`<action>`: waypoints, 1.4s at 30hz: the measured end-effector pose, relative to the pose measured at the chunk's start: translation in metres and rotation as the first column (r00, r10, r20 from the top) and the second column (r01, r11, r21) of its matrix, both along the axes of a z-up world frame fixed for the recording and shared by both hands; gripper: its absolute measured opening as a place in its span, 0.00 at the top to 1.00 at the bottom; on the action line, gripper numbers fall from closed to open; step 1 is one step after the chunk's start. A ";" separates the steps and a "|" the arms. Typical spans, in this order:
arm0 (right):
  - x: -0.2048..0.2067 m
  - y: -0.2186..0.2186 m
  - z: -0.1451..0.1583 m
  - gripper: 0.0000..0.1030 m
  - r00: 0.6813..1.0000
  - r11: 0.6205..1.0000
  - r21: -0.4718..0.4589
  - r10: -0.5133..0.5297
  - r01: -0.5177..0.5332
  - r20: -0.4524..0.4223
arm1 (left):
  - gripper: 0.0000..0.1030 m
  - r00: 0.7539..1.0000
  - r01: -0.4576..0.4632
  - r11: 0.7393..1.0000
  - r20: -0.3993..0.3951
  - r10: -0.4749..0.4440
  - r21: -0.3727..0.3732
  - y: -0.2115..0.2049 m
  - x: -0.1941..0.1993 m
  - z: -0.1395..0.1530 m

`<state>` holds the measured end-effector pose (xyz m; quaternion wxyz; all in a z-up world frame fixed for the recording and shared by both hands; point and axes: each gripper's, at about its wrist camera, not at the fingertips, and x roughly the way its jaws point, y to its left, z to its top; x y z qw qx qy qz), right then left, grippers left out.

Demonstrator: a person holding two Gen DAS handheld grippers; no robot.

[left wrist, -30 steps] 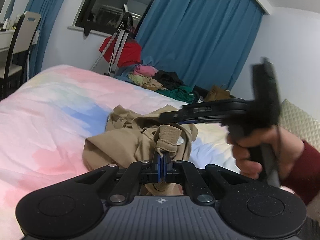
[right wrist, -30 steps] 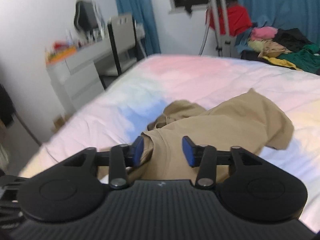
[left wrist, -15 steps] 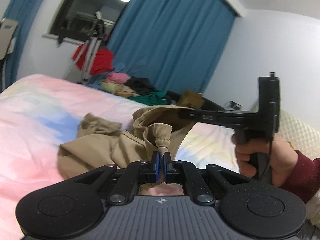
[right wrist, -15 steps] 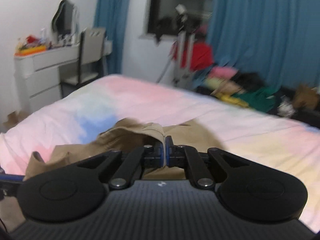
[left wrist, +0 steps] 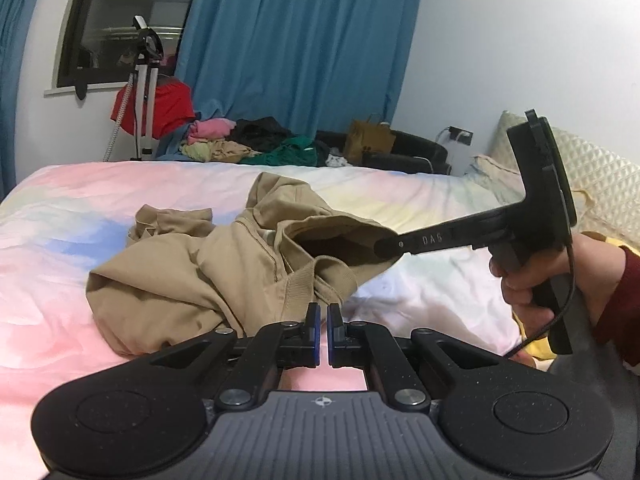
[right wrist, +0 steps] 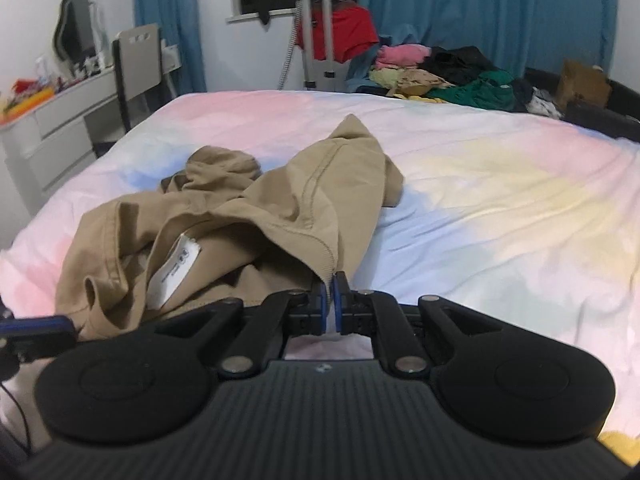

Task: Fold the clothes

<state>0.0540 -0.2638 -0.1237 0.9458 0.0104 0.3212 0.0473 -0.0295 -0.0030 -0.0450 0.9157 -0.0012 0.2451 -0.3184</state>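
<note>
A: Fig.: tan garment (right wrist: 256, 216), crumpled heap, mid-bed toward the near edge of the bed (right wrist: 500, 184). Folded at all?

B: Not yet; no flat panel, care label showing, sleeves bunched. All folds left.

A: Grippers?

B: Left gripper (left wrist: 323, 330): jaws clenched on the ribbed collar band. Right gripper (right wrist: 330, 300): jaws have just closed, now pinching a stitched hem. Judged stage: spreading the garment out, prior to 1st fold. Other clothes piled beyond the far edge, untouched.
</note>
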 end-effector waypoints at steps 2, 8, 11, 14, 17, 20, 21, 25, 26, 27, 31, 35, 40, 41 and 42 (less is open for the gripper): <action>0.002 0.005 -0.003 0.91 1.000 1.000 -0.005 0.020 -0.020 -0.003 | 0.99 1.000 -0.024 1.000 0.011 0.024 -0.018 0.002 0.000 0.002; 0.008 0.005 -0.010 0.80 0.999 0.999 -0.047 0.008 -0.010 -0.039 | 1.00 0.995 -0.086 0.991 0.048 0.091 -0.099 0.016 0.000 0.019; 0.007 0.006 -0.012 0.49 1.000 0.998 -0.058 -0.003 0.002 -0.027 | 0.99 0.995 -0.083 0.993 0.051 0.087 -0.086 0.017 0.001 0.020; 0.010 0.011 -0.015 0.49 0.999 0.997 -0.072 0.024 -0.026 -0.022 | 0.99 0.997 -0.058 0.997 0.045 0.060 -0.041 0.013 0.000 0.016; 0.018 0.017 -0.022 0.49 0.998 0.993 -0.104 0.046 -0.050 -0.042 | 0.98 0.998 -0.021 0.999 0.054 0.020 0.024 0.006 0.001 0.010; 0.030 0.023 -0.035 0.50 0.995 0.989 -0.138 0.039 -0.051 -0.088 | 0.96 0.997 0.011 0.995 0.071 -0.018 0.098 -0.002 -0.002 0.003; 0.033 0.024 -0.038 0.50 0.995 0.989 -0.141 0.036 -0.049 -0.094 | 0.94 0.996 0.022 0.991 0.085 -0.033 0.130 -0.005 -0.004 0.001; 0.037 0.021 -0.039 0.58 0.998 0.995 -0.095 0.026 -0.031 -0.061 | 0.59 0.980 0.032 0.968 0.183 -0.079 0.248 -0.015 -0.019 -0.008; 0.037 0.020 -0.037 0.77 0.999 0.997 -0.071 0.027 -0.030 -0.045 | 0.52 0.975 0.025 0.962 0.207 -0.084 0.273 -0.018 -0.022 -0.010; 0.037 0.018 -0.034 0.86 0.999 0.999 -0.047 0.025 -0.027 -0.026 | 0.52 0.971 0.022 0.955 0.220 -0.091 0.296 -0.019 -0.022 -0.012; 0.025 0.006 -0.015 0.92 0.996 0.999 0.054 -0.011 0.006 0.089 | 0.50 0.959 0.004 0.925 0.262 -0.112 0.380 -0.026 -0.022 -0.022; 0.005 -0.014 0.012 0.92 0.972 0.984 0.172 -0.086 0.049 0.217 | 0.45 0.939 -0.015 0.894 0.314 -0.142 0.448 -0.035 -0.022 -0.031; -0.017 -0.039 0.031 0.92 0.930 0.947 0.314 -0.170 0.063 0.325 | 0.43 0.902 -0.073 0.863 0.401 -0.156 0.500 -0.056 -0.016 -0.033; -0.021 -0.044 0.033 0.92 0.923 0.939 0.340 -0.181 0.059 0.340 | 0.43 0.893 -0.093 0.853 0.422 -0.156 0.513 -0.061 -0.013 -0.034; -0.023 -0.047 0.035 0.92 0.917 0.933 0.357 -0.186 0.051 0.353 | 0.43 0.882 -0.119 0.842 0.445 -0.154 0.527 -0.068 -0.011 -0.036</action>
